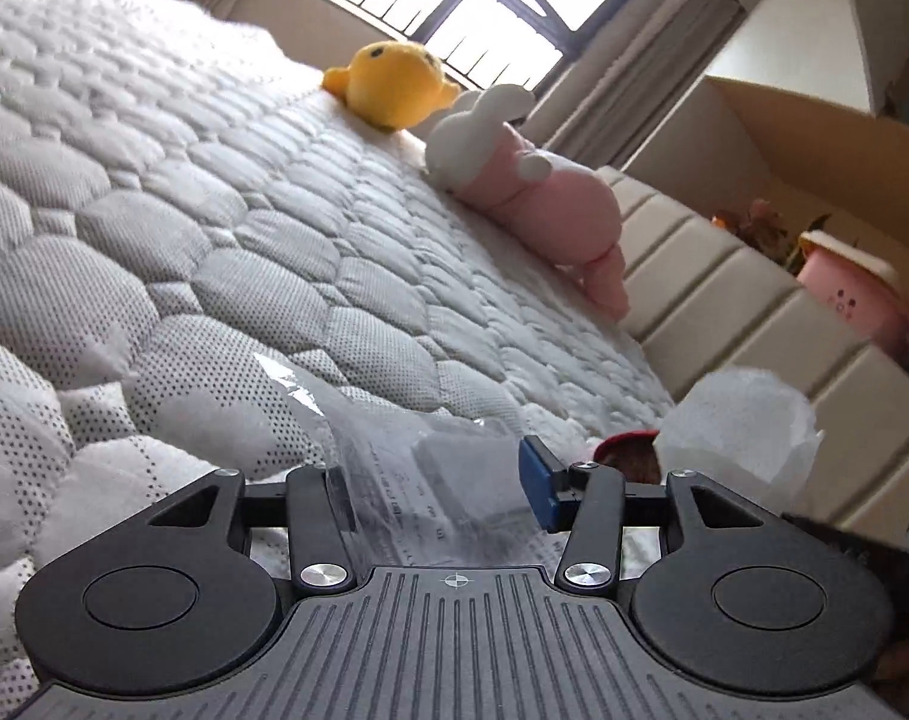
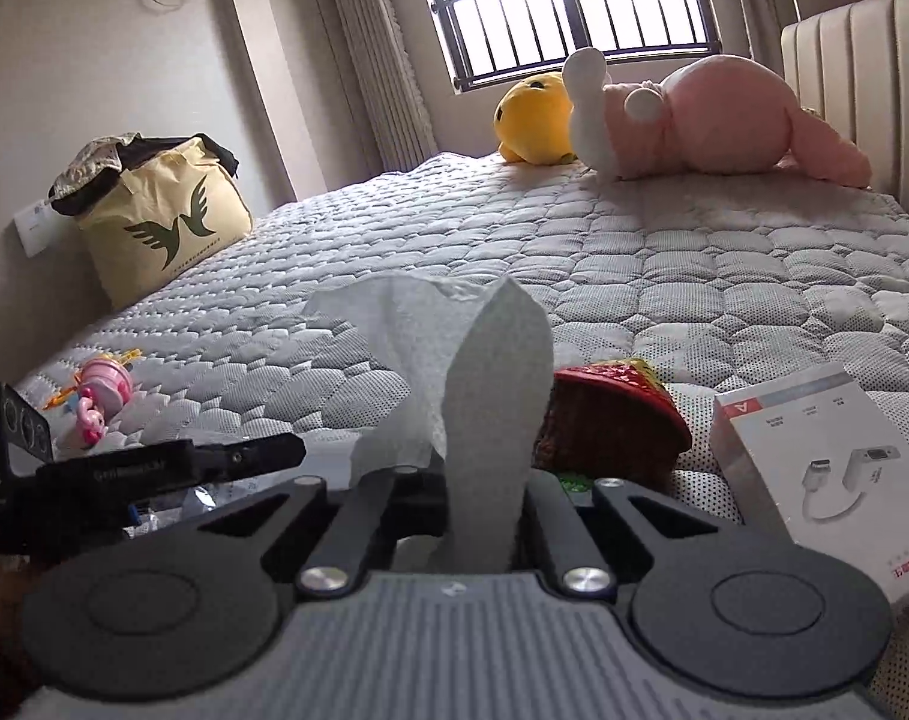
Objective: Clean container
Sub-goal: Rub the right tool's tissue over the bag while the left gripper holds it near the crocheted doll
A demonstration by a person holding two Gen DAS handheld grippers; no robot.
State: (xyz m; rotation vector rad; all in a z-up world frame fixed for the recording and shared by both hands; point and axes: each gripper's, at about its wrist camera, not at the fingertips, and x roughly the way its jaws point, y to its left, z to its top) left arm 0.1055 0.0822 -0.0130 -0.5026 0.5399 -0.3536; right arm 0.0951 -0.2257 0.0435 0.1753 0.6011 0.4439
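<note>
**A:** What does the right gripper (image 2: 484, 498) have?

**B:** Its jaws are closed on a white paper towel (image 2: 454, 372), which stands up in crumpled folds between them. Just beyond, touching the towel's right edge, a dark brown container with a red and gold rim (image 2: 616, 420) lies tilted on the quilted grey mattress (image 2: 664, 264).

**A:** And the left gripper (image 1: 442, 486)?

**B:** Its jaws are apart, with a clear plastic bag (image 1: 394, 468) lying between them; I cannot tell whether the fingers press it. One blue pad (image 1: 535, 483) shows.

**A:** What lies around?

**B:** A white product box (image 2: 826, 468) sits right of the container. Left is a pink toy (image 2: 100, 399). Farther off, a yellow plush (image 2: 535, 120) and a pink and white plush rabbit (image 2: 712, 120) rest by the cream headboard (image 2: 862, 90), beneath a barred window (image 2: 574, 6). A yellow tote bag (image 2: 166, 222) leans at the wall.
</note>
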